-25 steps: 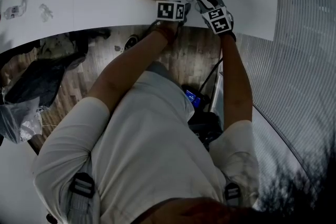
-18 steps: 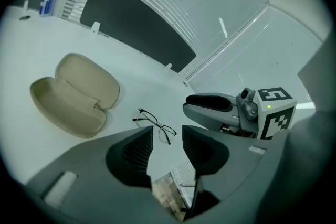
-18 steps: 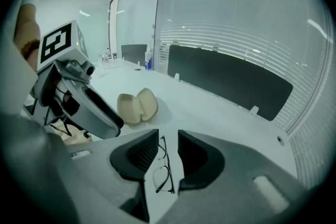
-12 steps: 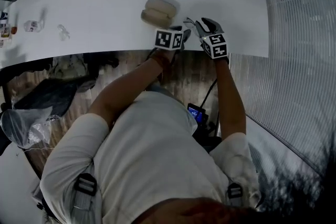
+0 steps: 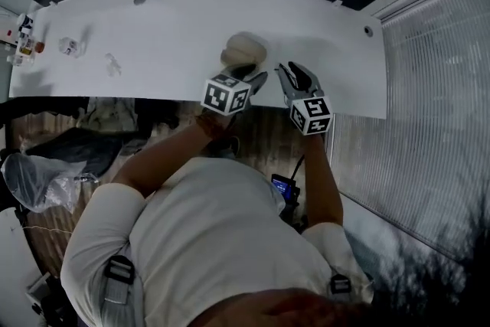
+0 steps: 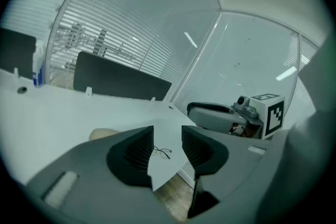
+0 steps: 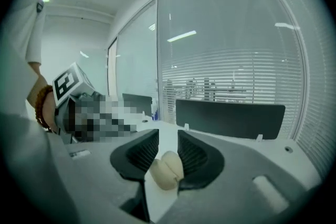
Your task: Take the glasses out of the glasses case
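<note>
Both grippers hang over the near table edge, in the middle of the head view. On the left gripper the jaws stand wide and have just been closing a little, with nothing between them. The right gripper shows a narrower gap and is also empty. The glasses lie on the white table, low centre in the left gripper view. They are already outside the beige case, upper middle in the head view. They look thin, dark and wire-framed. I judge them light, fragile and easy to bend, so the bridge or a temple is the better place to grip, not the lenses.
</note>
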Available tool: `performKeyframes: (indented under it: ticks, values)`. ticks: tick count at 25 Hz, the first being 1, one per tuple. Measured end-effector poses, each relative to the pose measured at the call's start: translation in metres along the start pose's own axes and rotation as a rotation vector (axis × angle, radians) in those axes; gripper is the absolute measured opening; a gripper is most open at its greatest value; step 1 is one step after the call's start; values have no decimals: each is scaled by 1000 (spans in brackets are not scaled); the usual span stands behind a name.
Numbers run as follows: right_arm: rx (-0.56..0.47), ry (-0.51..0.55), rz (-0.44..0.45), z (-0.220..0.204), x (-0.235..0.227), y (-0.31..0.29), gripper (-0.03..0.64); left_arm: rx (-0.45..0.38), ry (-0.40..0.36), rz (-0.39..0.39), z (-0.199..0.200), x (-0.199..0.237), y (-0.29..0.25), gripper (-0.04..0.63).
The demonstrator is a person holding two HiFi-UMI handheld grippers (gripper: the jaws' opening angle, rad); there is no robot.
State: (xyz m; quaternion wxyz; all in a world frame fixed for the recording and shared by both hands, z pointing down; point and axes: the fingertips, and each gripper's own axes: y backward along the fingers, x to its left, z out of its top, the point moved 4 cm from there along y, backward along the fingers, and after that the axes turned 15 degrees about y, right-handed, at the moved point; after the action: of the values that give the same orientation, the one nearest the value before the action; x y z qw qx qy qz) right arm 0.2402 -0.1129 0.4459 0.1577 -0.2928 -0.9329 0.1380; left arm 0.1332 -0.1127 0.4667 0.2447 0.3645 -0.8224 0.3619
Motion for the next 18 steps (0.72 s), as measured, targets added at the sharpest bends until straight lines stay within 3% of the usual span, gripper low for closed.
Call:
performKeyframes:
  ticks: [5,13,18]
  values:
    - [-88,-3,-5,47,24,20,110,-72,-194,-16,16,-20,50,173]
    - [-236,-34,12,109,68,45,82,-180,-279,-86,26,-49,114,137]
    - [-305,10,-24,144,87,66,38,-269,-387,-100,38,-63,148,98]
